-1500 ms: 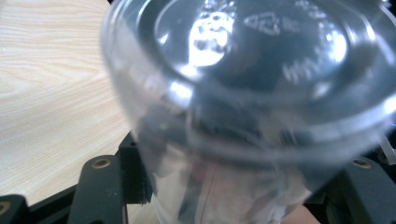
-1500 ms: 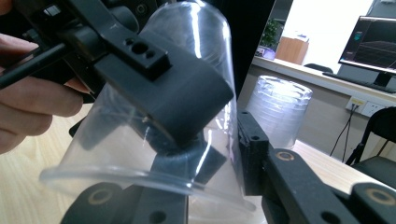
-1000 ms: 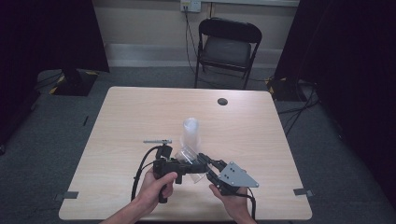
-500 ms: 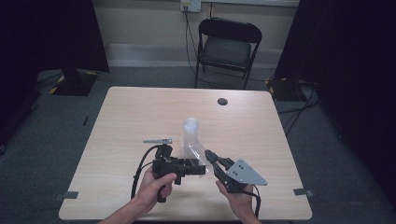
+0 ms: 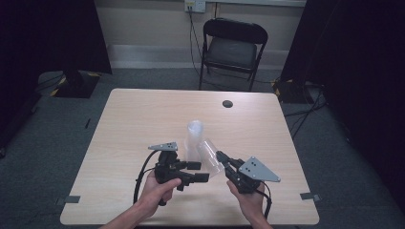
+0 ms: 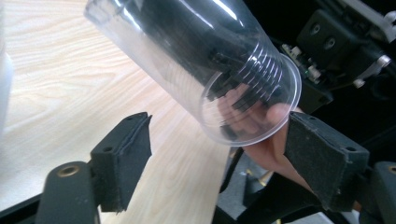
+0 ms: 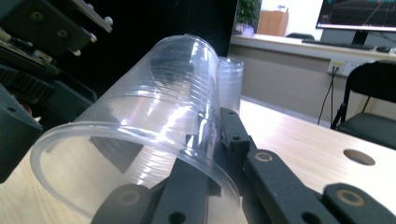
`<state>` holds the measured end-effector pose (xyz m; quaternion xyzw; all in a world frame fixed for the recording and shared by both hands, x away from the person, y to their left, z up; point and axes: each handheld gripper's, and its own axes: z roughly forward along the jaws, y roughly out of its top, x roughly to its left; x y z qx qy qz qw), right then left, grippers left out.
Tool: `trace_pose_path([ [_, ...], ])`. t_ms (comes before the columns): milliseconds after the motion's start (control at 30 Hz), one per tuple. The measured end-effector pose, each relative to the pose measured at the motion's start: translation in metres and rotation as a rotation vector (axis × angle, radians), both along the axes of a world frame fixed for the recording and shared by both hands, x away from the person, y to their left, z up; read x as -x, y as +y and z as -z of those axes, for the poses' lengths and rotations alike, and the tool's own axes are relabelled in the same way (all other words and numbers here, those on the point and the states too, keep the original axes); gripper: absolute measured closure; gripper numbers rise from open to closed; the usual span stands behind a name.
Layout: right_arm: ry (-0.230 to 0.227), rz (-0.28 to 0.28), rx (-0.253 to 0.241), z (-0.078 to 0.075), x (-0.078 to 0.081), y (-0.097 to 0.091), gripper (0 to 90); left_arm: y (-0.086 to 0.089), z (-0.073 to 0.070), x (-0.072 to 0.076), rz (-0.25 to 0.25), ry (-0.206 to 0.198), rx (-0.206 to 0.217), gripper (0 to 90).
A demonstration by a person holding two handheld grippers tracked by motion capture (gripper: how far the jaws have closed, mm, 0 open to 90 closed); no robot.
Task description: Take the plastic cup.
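Black and spread, the left claw (image 5: pixel 196 171) rests at the near left of the pale wood worktop (image 5: pixel 138 114), its pads released; the jaws have just been closing a little, with nothing pressed between them. Just right of it, the clear plastic cup (image 5: pixel 210 157) lies tilted in the air, its wall pinched by the clenched right claw (image 5: pixel 220 156). A stack of cups (image 5: pixel 193 138) stands upright just beyond.

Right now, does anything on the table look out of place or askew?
Yes. One clear plastic cup lies tilted on its side in the air, its wall pinched by the right hand-held gripper, while the stack of clear plastic cups behind it stands upright. Nothing looks spilled or broken.
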<state>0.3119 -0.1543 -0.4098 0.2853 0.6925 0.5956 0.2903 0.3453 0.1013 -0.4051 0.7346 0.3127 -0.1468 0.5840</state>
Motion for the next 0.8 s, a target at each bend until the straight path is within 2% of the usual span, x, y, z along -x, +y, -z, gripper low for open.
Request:
trace_pose_path([
  [33, 0.000, 0.000, 0.000, 0.000, 0.000, 0.000, 88.8, 0.000, 0.000, 0.000, 0.000, 0.000, 0.000, 28.5],
  [67, 0.008, -0.001, -0.003, 0.000, -0.001, -0.001, 88.8, 0.000, 0.000, 0.000, -0.011, -0.017, -0.020, 28.5],
  [100, 0.016, -0.004, -0.006, 0.000, -0.001, -0.002, 88.8, 0.000, 0.000, 0.001, -0.027, -0.032, -0.039, 32.2],
  [133, 0.032, 0.005, 0.006, -0.002, -0.002, -0.005, 88.8, 0.000, 0.001, 0.000, -0.032, -0.042, -0.058, 30.2],
  [233, 0.043, 0.012, 0.016, -0.003, -0.003, -0.007, 89.1, 0.000, 0.000, 0.000, -0.040, -0.056, -0.066, 28.3],
  [267, 0.061, 0.011, 0.018, -0.003, -0.005, -0.010, 89.1, 0.001, 0.000, 0.000, -0.044, -0.074, -0.077, 28.0],
  [300, 0.061, 0.011, 0.018, -0.003, -0.005, -0.010, 89.1, 0.001, 0.000, 0.000, -0.044, -0.074, -0.077, 27.4],
  [333, 0.091, 0.014, 0.028, -0.003, -0.006, -0.012, 89.3, 0.001, 0.000, 0.001, -0.047, -0.089, -0.092, 26.8],
  [367, 0.091, 0.014, 0.028, -0.003, -0.006, -0.012, 89.3, 0.001, 0.000, 0.001, -0.047, -0.089, -0.092, 26.7],
  [400, 0.132, 0.003, 0.028, -0.002, -0.008, -0.014, 89.6, 0.001, 0.000, 0.001, -0.046, -0.108, -0.103, 26.3],
  [433, 0.132, 0.003, 0.028, -0.002, -0.008, -0.014, 89.6, 0.000, 0.000, 0.002, -0.048, -0.127, -0.116, 26.3],
  [467, 0.149, 0.000, 0.039, -0.001, -0.009, -0.014, 89.8, 0.000, 0.000, 0.003, -0.057, -0.154, -0.146, 24.8],
  [500, 0.195, -0.016, 0.066, 0.000, -0.012, -0.014, 89.9, -0.001, 0.001, 0.004, -0.046, -0.200, -0.189, 23.2],
  [533, 0.211, -0.020, 0.073, 0.001, -0.013, -0.014, 90.0, -0.001, 0.001, 0.005, -0.054, -0.224, -0.211, 23.2],
  [567, 0.211, -0.020, 0.073, 0.001, -0.013, -0.014, 90.0, -0.001, 0.001, 0.005, -0.054, -0.224, -0.211, 23.2],
  [600, 0.244, -0.035, 0.082, 0.002, -0.015, -0.014, 89.9, -0.001, 0.001, 0.005, -0.046, -0.249, -0.228, 23.2],
  [633, 0.244, -0.035, 0.082, 0.002, -0.015, -0.014, 89.9, -0.001, 0.001, 0.005, -0.046, -0.249, -0.228, 23.1],
  [667, 0.273, -0.045, 0.080, 0.002, -0.017, -0.015, 89.9, -0.001, 0.001, 0.006, -0.049, -0.268, -0.238, 22.8],
  [700, 0.273, -0.045, 0.080, 0.002, -0.017, -0.015, 89.9, -0.001, 0.001, 0.006, -0.052, -0.284, -0.245, 22.8],
  [733, 0.293, -0.052, 0.079, 0.002, -0.018, -0.016, 89.0, -0.002, 0.001, 0.007, -0.077, -0.310, -0.278, 23.0],
  [767, 0.293, -0.052, 0.079, 0.002, -0.018, -0.016, 89.0, -0.002, 0.001, 0.007, -0.077, -0.310, -0.278, 23.2],
  [800, 0.327, -0.060, 0.061, 0.002, -0.019, -0.018, 88.5, -0.001, 0.001, 0.007, -0.082, -0.343, -0.301, 23.2],
])
